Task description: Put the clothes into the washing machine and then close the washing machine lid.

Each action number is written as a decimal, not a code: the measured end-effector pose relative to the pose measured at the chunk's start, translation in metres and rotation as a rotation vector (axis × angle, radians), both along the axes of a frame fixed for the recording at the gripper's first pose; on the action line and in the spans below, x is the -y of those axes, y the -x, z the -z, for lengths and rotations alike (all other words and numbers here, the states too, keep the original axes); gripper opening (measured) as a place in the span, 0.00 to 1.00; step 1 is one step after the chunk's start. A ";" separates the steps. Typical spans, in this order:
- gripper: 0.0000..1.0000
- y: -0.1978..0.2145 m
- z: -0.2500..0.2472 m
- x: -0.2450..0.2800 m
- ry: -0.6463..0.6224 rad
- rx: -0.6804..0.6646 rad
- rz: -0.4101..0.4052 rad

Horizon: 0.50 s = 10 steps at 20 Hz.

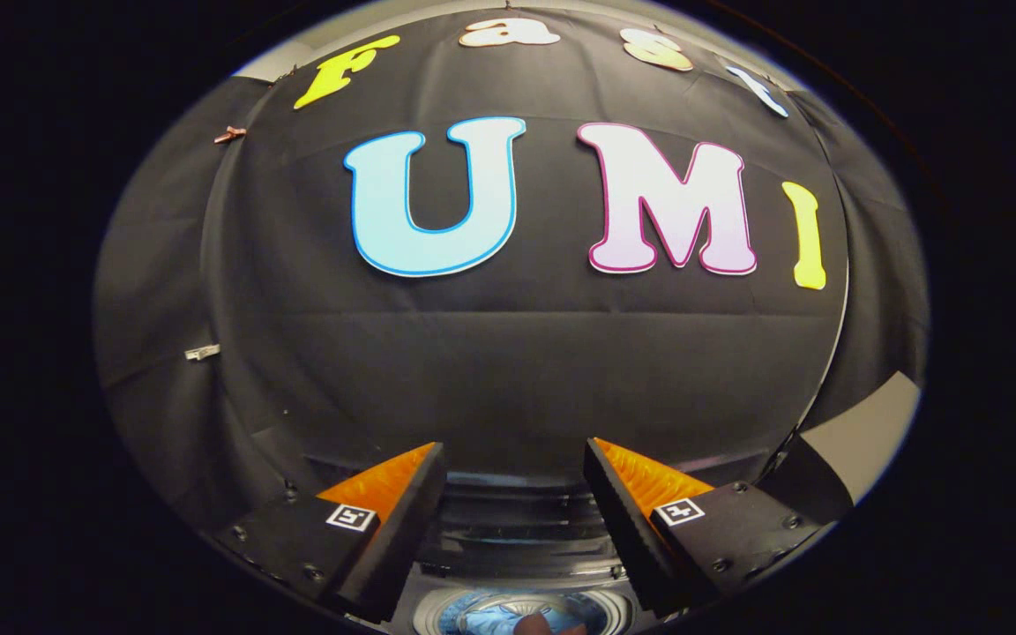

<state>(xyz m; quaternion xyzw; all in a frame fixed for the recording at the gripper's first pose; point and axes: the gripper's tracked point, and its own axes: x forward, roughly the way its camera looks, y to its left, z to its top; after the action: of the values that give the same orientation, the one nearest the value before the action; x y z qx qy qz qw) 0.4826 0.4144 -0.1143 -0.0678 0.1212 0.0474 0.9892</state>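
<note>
We are looking down past the gripper (515, 481) at the washing machine (517, 547), whose dark top sits between and just beneath the fingers. Its round drum opening (521, 613) is showing pale blue clothes (495, 617) lying inside, with a small reddish-brown patch among them that we cannot identify. We are holding the fingers spread wide apart, gripping nothing. Black cloth is hanging beyond.
</note>
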 end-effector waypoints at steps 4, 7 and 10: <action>1.00 -0.019 0.016 0.001 -0.014 -0.059 0.012; 1.00 -0.009 0.021 0.005 0.012 -0.071 0.001; 1.00 0.010 0.018 0.005 0.008 -0.073 -0.022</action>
<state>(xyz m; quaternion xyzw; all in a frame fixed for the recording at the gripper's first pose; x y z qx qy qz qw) 0.4730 0.4094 -0.1321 -0.0713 0.1569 0.0601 0.9832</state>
